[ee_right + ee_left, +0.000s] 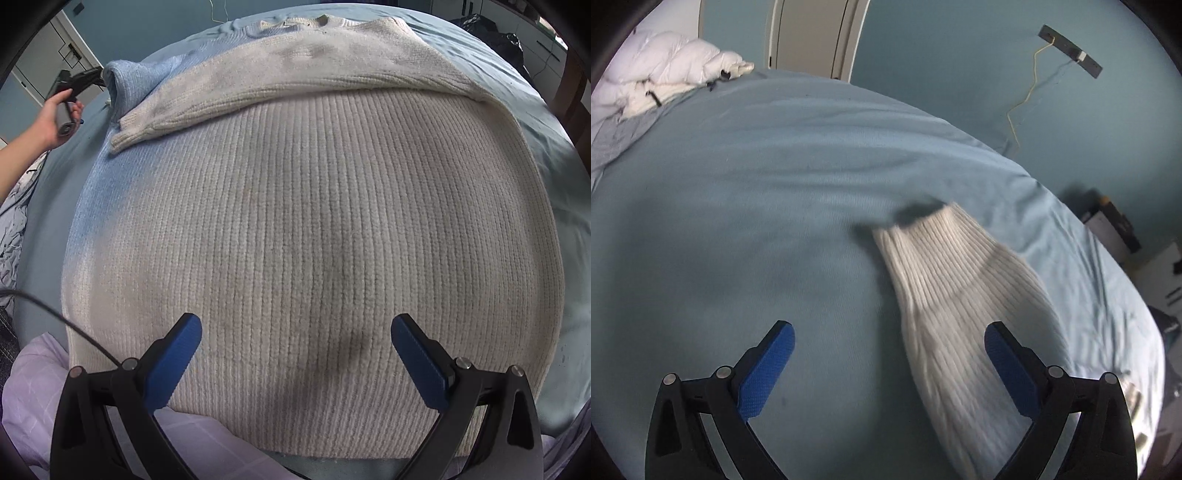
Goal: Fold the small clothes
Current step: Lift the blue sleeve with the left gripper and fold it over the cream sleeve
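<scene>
A cream ribbed knit sweater (314, 240) lies flat on a blue-grey bed sheet (569, 166). One sleeve (295, 92) is folded across the chest. My right gripper (295, 347) is open and empty, hovering over the sweater's hem. In the left wrist view the other sleeve (956, 295) stretches out over the sheet (738, 221), its cuff far from me, and runs between the blue pads of my left gripper (890, 354), which is open. The left gripper also shows in the right wrist view (79, 83), held in a hand beside the sleeve cuff at the upper left.
A white puffy jacket (661, 70) lies at the bed's far left corner. A teal wall with a cable (1027, 92) and a door (812, 37) stand behind the bed. Lilac fabric (37, 387) lies at the bed's near edge, with a black cable (74, 325) over it.
</scene>
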Available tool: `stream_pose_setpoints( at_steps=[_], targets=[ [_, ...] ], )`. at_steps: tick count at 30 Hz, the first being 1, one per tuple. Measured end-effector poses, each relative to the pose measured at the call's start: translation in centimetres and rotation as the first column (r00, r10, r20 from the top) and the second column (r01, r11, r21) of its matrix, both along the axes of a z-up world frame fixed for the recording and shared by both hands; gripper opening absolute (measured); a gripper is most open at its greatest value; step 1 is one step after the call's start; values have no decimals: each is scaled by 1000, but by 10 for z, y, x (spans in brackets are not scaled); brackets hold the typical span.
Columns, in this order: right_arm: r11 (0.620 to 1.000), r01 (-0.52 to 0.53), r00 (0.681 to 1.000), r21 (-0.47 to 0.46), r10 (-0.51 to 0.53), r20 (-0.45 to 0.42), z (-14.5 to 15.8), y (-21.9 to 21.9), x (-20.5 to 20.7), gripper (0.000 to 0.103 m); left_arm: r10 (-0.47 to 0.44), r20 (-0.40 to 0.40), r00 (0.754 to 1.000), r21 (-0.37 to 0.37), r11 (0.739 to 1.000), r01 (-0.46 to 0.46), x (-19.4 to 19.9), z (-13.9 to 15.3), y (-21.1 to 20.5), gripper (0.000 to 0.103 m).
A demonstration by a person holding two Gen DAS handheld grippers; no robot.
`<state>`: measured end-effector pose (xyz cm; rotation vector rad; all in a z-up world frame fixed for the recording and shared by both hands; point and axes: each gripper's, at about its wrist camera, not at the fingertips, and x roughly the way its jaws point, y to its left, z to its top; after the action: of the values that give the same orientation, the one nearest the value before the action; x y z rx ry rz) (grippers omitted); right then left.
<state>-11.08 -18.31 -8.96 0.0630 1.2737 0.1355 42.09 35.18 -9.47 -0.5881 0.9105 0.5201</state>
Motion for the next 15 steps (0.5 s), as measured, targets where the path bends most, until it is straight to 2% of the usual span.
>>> stream_pose_setpoints(
  at_steps=[4,6,7,8,9,11,12,14,15],
  targets=[
    [1000,0,1000,7,0,-6,-4,-2,2,101,-7,-31,999,-20,1000,7,29,-23,7,103],
    [1000,-2,1000,7,2,-4,-6,0,4,101,-50,-73,996,-34,998,47,42,-32,3,99],
    [1000,-4,1000,7,4,-2,-6,0,4,101,-81,-105,991,-25,997,79,45,-37,-4,86],
    [1000,-6,1000,8,6,2,-6,0,4,101,-104,-164,981,15,994,108,53,-42,-10,83],
    [1000,-9,1000,8,9,12,-6,1,4,101,-123,-184,975,70,988,138,58,-42,-17,78],
    [1000,-13,1000,7,13,25,-5,1,4,101,-175,-134,975,55,981,184,62,-35,-25,12],
    [1000,-17,999,7,17,27,-5,1,4,101,-171,-126,977,45,983,178,62,-30,-26,10],
    [1000,-22,1000,7,22,23,-8,4,7,101,-117,-118,986,73,989,126,56,-15,-25,10],
    [1000,-27,999,8,27,17,-9,5,7,101,-75,-93,993,98,992,84,49,2,-20,10]
  ],
)
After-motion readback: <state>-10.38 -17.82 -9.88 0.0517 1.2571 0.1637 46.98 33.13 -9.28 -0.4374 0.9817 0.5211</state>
